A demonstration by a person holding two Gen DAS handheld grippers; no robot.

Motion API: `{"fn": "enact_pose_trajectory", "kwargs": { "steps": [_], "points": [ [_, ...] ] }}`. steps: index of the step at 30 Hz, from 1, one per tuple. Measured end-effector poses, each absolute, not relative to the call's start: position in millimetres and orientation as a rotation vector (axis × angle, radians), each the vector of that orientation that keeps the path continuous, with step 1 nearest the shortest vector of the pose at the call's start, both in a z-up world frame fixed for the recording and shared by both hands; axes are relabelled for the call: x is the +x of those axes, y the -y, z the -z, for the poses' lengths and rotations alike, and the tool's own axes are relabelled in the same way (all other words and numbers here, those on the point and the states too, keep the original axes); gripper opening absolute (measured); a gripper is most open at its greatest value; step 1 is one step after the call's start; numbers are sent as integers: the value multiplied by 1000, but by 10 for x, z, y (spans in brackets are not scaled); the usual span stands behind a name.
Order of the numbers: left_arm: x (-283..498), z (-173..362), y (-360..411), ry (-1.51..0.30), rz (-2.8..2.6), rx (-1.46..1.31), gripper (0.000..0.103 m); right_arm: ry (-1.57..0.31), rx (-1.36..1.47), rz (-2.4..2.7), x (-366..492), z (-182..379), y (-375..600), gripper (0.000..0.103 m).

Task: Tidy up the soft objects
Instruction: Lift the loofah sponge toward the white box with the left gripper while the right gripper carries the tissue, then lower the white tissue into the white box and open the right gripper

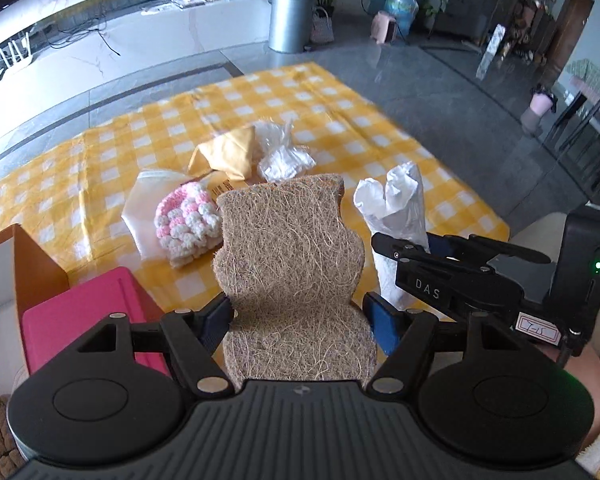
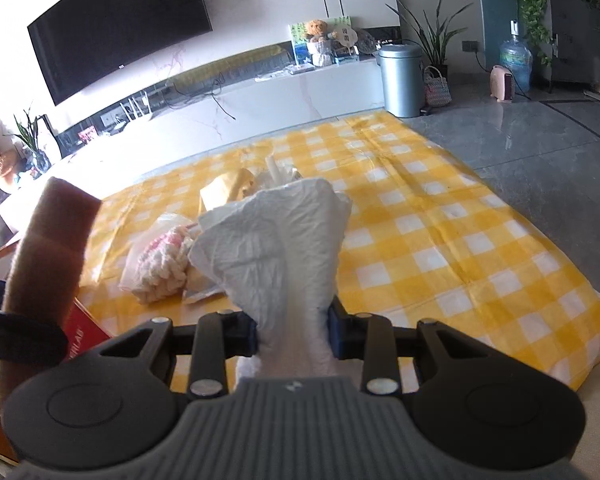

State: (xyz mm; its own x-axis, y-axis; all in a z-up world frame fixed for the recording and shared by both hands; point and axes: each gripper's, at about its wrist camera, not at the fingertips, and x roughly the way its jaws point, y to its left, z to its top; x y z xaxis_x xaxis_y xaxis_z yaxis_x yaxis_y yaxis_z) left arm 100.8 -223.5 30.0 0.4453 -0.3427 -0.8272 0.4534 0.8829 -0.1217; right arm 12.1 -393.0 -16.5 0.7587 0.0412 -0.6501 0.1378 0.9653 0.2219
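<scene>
Yellow-and-white checked cloth [image 1: 100, 152] is spread flat on a grey tiled floor [image 1: 440, 92]; everything loose is carried on it. A TV [image 2: 116, 40] is mounted on the wall above a white media console [image 2: 284, 92], with a grey bin [image 2: 401, 80] standing off the cloth's far corner.

An open cardboard box [image 1: 32, 264] with a pink item [image 1: 80, 316] inside is seen at the cloth's near left edge.

Clustered mid-cloth, touching or overlapping:
- yellow cloth bundle [image 1: 228, 156]
- crumpled clear plastic bag [image 1: 284, 160] just beside it
- pink-and-white crochet piece [image 1: 188, 220], resting on a clear wrapper [image 1: 148, 196]

The cluster is partly blocked in both views by the held items.

Left gripper [image 1: 298, 316]: a wavy-edged brown fibre scouring pad [image 1: 292, 264] is held upright between the blue pads, lifted above the cloth. Jaws are set wide, both pads seated against the pad's sides.

Right gripper [image 2: 292, 330]: a crumpled white paper towel [image 2: 276, 240] is pinched at its narrow lower end, fanning out above. Jaws are nearly closed on it. It is held above the cloth's near edge, just beside the scouring pad.
</scene>
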Motion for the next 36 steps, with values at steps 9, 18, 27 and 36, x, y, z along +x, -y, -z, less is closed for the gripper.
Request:
{"fn": "enact_pose_trajectory", "kwargs": {
  "steps": [9,18,27,36],
  "points": [
    [724,-615,1144,-851,376,-75,82,-573,325,-95,18,-153,3692,32],
    [591,-599,33,-777,155,-245,82,-431,395,-313,-38,-568,3268,32],
    [606,-425,-780,-742,-29,-390,82,-415,367,-561,59,-811,2346,32],
    [486,-249,-1201,-685,-109,-436,82,-567,78,-593,468,-705,1066,32]
  ]
}}
